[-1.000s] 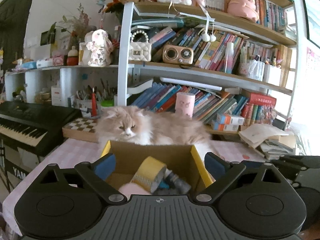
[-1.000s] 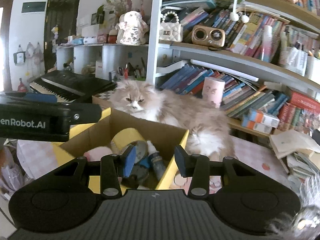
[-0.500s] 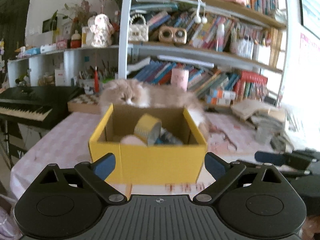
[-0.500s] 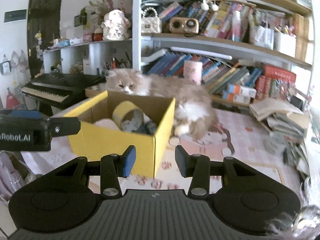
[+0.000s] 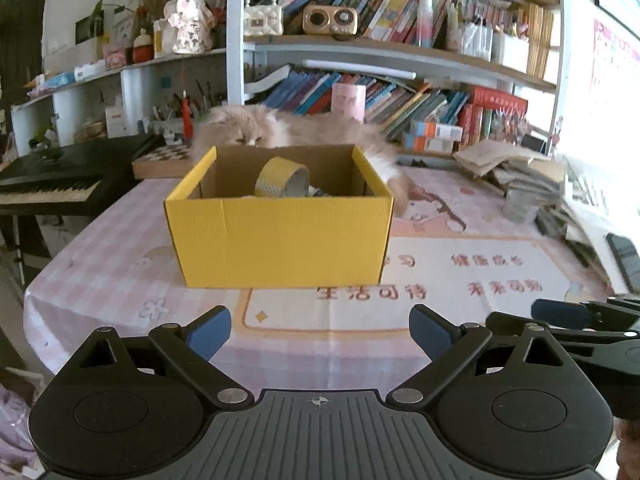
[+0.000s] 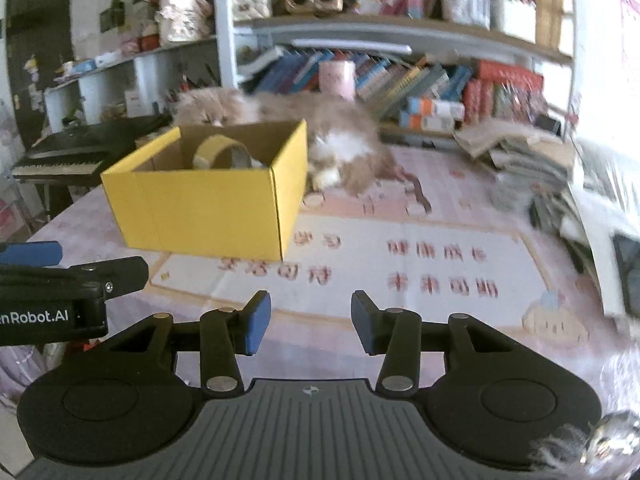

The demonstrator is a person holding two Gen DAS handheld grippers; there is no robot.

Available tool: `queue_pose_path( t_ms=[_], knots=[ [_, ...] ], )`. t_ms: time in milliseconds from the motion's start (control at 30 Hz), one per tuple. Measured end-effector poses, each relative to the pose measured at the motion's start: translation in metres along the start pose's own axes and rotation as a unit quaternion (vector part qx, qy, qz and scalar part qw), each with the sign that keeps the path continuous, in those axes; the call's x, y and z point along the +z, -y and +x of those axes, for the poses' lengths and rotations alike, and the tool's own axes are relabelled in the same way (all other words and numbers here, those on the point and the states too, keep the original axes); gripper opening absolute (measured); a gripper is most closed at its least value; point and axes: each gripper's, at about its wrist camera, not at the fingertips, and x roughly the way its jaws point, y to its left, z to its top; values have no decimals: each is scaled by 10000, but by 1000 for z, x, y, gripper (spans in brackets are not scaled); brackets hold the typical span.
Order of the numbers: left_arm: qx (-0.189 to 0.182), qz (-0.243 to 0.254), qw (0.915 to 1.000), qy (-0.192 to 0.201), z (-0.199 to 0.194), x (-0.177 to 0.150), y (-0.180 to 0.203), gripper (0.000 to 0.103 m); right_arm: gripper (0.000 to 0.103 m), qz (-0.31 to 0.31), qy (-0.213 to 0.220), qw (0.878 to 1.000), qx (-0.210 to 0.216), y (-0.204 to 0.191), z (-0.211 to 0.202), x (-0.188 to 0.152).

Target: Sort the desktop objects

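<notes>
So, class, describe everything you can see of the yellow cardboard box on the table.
The yellow cardboard box is an open-topped rectangular carton, bright yellow outside and plain brown inside, with a vertical seam on its front wall. It stands upright on the pink checked tablecloth. A roll of yellow tape stands on edge inside, with other items mostly hidden. A fluffy cat lies right behind it. Neither set of tongs touches it.

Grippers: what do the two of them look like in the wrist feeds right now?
Both match. The left gripper and right gripper have matte black linkage arms with silver pivot pins, blue pads on the jaws, round black side discs and a ribbed grey base. White "nRobot.AI" lettering shows on the left one's side. No cables visible.
</notes>
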Motion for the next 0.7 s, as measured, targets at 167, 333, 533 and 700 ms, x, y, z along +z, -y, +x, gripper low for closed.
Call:
queue_pose_path(
  t_ms=[167,333,533,700],
  knots=[
    [-28,50,9999,-143,3,-8,6,97,48,151,-225,9995,-133,8,0,-9],
    [-80,70,9995,-293,7,-9,11,98,58,186,-316,9990,-243,13,-3,-16],
    [-141,22,9993,-340,10,-9,14,103,69,104,-317,9989,-328,16,-4,-17],
    [-147,56,9987,-479,15,-10,19,103,73,168,-338,9986,-378,21,-3,-16]
  ],
)
